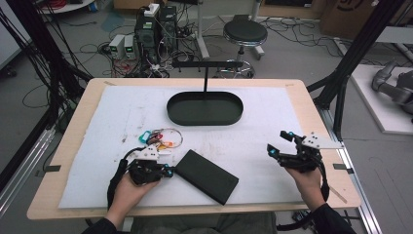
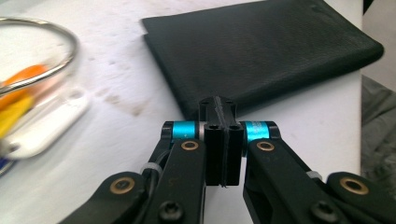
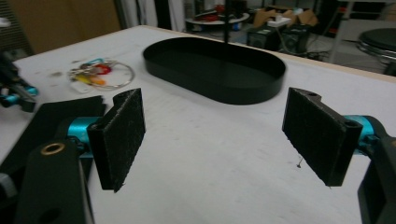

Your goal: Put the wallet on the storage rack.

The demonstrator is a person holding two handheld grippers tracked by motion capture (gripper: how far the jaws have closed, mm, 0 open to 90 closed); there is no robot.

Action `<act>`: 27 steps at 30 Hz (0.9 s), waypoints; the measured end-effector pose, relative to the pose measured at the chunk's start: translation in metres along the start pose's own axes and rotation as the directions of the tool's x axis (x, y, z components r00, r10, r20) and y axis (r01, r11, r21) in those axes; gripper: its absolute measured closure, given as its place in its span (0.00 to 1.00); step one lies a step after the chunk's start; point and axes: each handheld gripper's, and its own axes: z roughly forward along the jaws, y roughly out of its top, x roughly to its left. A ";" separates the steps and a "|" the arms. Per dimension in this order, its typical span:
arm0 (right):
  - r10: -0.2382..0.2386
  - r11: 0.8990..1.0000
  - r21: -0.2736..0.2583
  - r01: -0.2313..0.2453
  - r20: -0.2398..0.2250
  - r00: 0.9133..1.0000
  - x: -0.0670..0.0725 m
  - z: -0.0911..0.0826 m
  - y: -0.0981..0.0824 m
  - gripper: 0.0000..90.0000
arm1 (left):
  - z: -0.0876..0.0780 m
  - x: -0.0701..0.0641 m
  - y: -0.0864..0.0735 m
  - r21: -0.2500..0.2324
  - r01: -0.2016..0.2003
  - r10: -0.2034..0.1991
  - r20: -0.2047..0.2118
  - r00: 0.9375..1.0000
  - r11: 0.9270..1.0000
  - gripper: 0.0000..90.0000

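Left tongs [image 1: 168, 171] shut pad to pad, nothing between them, tips low over the white surface [image 1: 268, 112] and just beside the near left corner of the flat black case [image 1: 207, 176]; in the left gripper view, closed tips [image 2: 218, 107] against that corner of the case [image 2: 261, 51], contact or a hair's gap not to be told apart. Case flat on the surface at front centre, lying at a slant, near the bunch of keys on a ring [image 1: 160, 139] and well apart from the black oval tray [image 1: 204, 123] at the back. Right tongs [image 1: 280, 143] spread wide and empty, held above bare surface at the right, well apart from the case; in the right gripper view, both pads [image 3: 119, 140] open toward the tray [image 3: 261, 88]. Step in hand, as judged: approach to the case's corner with shut tips, probably to nudge it or pry its edge up. Next move, as judged: a gentle push or lift at that corner without snagging the key ring [image 2: 32, 79], then a reach across with the open right tongs to take the raised edge.
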 end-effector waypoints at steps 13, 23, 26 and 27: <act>-0.172 0.980 0.049 0.190 -0.258 0.951 0.079 0.012 -0.007 0.29 | 0.000 0.011 -0.007 -0.005 0.051 -0.051 -0.074 0.996 0.999 0.65; -0.292 0.921 0.132 0.365 -0.384 0.876 0.118 0.033 -0.022 0.31 | 0.002 0.008 -0.007 -0.018 0.036 -0.036 -0.023 0.999 0.999 0.89; -0.343 0.893 0.138 0.428 -0.409 0.846 0.127 0.037 -0.026 0.33 | 0.002 0.010 -0.008 -0.020 0.044 -0.045 -0.024 0.999 0.999 0.87; -0.378 0.868 0.144 0.475 -0.428 0.821 0.134 0.040 -0.030 0.37 | 0.002 0.010 -0.008 -0.020 0.047 -0.048 -0.027 0.999 0.999 0.84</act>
